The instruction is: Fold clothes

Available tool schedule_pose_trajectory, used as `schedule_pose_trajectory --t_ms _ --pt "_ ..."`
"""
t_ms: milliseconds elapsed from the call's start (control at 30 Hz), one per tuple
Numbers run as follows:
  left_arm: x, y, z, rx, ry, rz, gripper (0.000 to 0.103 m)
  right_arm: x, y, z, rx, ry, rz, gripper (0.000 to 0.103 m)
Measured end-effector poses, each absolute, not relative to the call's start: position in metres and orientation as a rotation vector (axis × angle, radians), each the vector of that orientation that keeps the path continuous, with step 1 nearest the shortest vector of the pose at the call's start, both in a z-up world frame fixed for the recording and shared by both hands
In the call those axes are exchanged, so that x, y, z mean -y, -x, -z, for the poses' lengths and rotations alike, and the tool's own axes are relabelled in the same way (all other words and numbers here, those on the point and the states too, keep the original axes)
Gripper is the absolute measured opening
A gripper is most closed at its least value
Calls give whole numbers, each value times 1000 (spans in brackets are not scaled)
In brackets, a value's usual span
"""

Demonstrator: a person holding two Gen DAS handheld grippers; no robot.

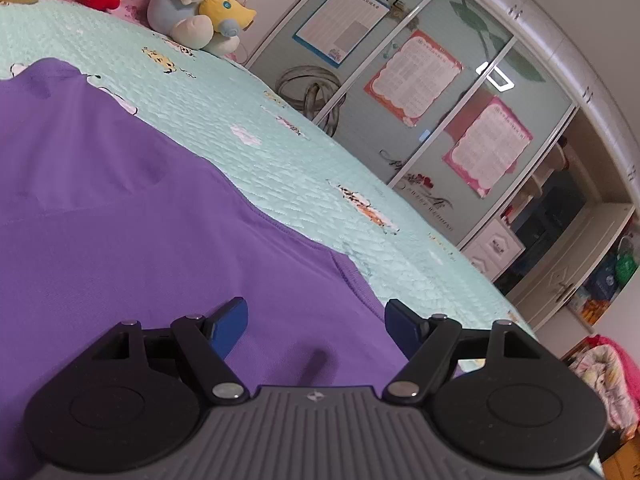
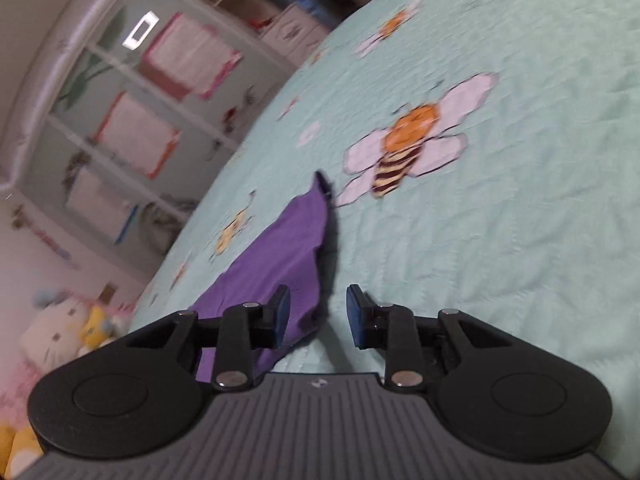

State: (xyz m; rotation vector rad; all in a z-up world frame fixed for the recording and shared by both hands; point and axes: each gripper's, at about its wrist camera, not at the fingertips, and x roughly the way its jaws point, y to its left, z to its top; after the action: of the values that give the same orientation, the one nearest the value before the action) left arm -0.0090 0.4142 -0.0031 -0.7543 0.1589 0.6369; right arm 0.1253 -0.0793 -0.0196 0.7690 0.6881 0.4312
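A purple garment [image 1: 120, 232] lies spread on the mint bedspread [image 1: 280, 152] and fills the left and lower part of the left wrist view. My left gripper [image 1: 316, 324] hovers over its near edge, jaws wide apart, nothing between the blue pads [image 1: 230, 324]. In the blurred right wrist view a pointed corner of the purple garment [image 2: 288, 248] lies on the bedspread [image 2: 500, 220]. My right gripper [image 2: 318, 314] is open just past that edge. Its left pad [image 2: 282, 312] is over the cloth and its right pad over bare bedspread; neither presses on fabric.
Plush toys [image 1: 200, 8] sit at the head of the bed. A wardrobe with glass doors and pinned posters [image 1: 416, 76] runs along the far side. The bedspread carries bee prints [image 2: 408, 148]. A pink bundle of cloth [image 1: 608, 372] lies beyond the bed's edge.
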Motion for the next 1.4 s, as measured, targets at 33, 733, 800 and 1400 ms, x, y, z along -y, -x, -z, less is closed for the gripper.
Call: schedule_pose_trajectory --t_ms 33,733,800,1400 --pt "-411 6 -1 -191 730 -648 79 77 -129 20 -689 -765 -451 29" --pt "-180 -45 -14 -644 99 -148 83 75 -133 8 -732 -507 -493 0" --pt "-184 -46 -16 -649 111 -146 83 77 -134 9 -735 -516 -496 0" --pt "-188 156 -28 -739 52 -201 92 107 -128 26 -702 -737 -536 0"
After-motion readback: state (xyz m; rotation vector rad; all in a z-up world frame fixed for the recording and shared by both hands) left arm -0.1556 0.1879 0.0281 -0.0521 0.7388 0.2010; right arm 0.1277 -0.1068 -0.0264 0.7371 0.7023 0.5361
